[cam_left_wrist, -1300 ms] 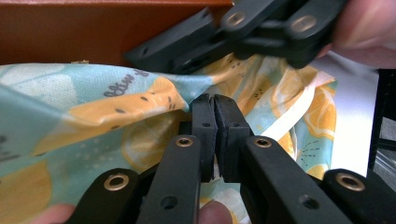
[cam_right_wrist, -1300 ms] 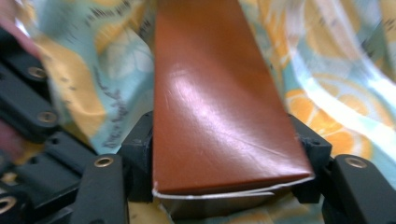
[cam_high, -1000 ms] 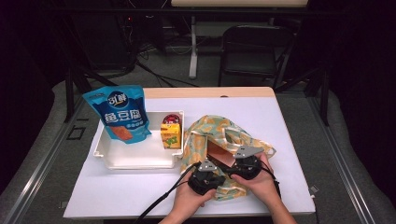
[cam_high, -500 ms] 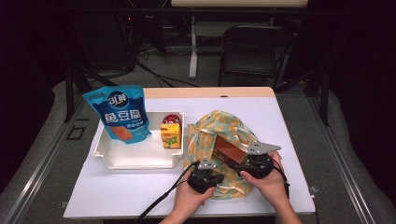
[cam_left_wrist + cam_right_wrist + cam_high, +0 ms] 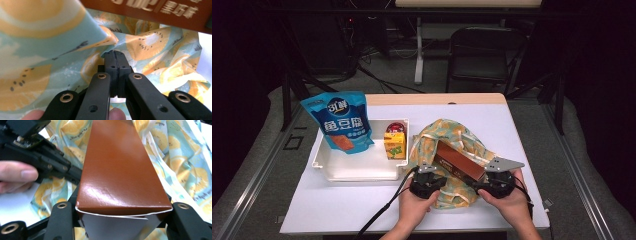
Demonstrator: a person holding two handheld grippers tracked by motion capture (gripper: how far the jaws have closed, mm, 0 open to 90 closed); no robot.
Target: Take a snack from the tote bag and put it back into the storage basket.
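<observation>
A white table was seen in the high view, with a white tray on its left half holding a blue snack pouch and a small juice carton. Just right of the tray, a fruit-print cloth bag lay spread. A brown box was held tilted above the bag's opening, clamped at its near end by the right gripper. The left gripper was pinched shut on the bag's edge.

The step was judged to be moving the box through the bag's mouth; a steady hold on the cloth would be called for next.

The pinched fabric was made plain in the left gripper view; the box's gaping end flap was revealed in the right gripper view.
</observation>
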